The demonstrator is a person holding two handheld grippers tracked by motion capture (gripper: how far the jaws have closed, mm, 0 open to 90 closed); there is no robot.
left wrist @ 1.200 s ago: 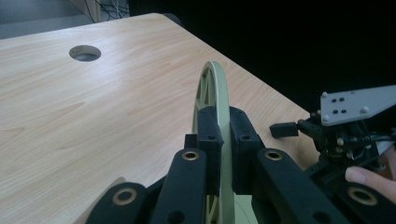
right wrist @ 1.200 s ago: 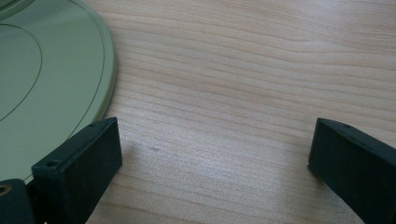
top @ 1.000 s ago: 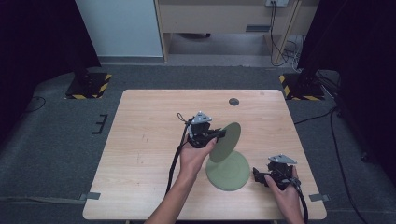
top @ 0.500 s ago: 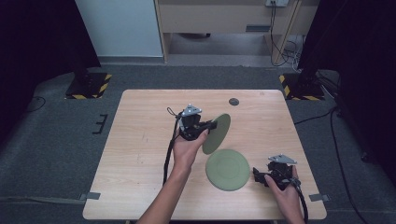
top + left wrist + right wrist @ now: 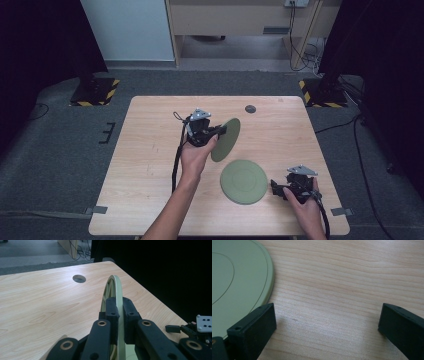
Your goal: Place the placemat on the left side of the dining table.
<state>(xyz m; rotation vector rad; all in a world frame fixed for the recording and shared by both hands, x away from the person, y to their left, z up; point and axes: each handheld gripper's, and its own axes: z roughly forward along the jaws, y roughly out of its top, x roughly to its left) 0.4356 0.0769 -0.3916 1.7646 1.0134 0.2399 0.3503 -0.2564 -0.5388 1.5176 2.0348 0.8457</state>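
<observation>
Two olive-green round plates are in play. One plate [image 5: 226,139] is held on edge above the middle of the table, my left gripper [image 5: 220,131] shut on its rim; in the left gripper view the same plate [image 5: 115,287] stands upright between the two black jaws of my left gripper [image 5: 119,308]. The other plate [image 5: 243,181] lies flat near the front of the table and reaches into the right gripper view as a green plate [image 5: 237,285] at the left. My right gripper [image 5: 274,186] rests just right of it, open, my right gripper [image 5: 327,322] holding nothing, its left jaw at the plate's rim.
The wooden table [image 5: 150,150] has a small dark round hole [image 5: 250,108] near its far right side, also seen as a hole [image 5: 79,278] beyond the held plate. Black cables trail from both grippers. Grey floor surrounds the table.
My left gripper has lifted one plate off the flat one and carried it up and to the left, away from the person. The right gripper has stayed in place.
</observation>
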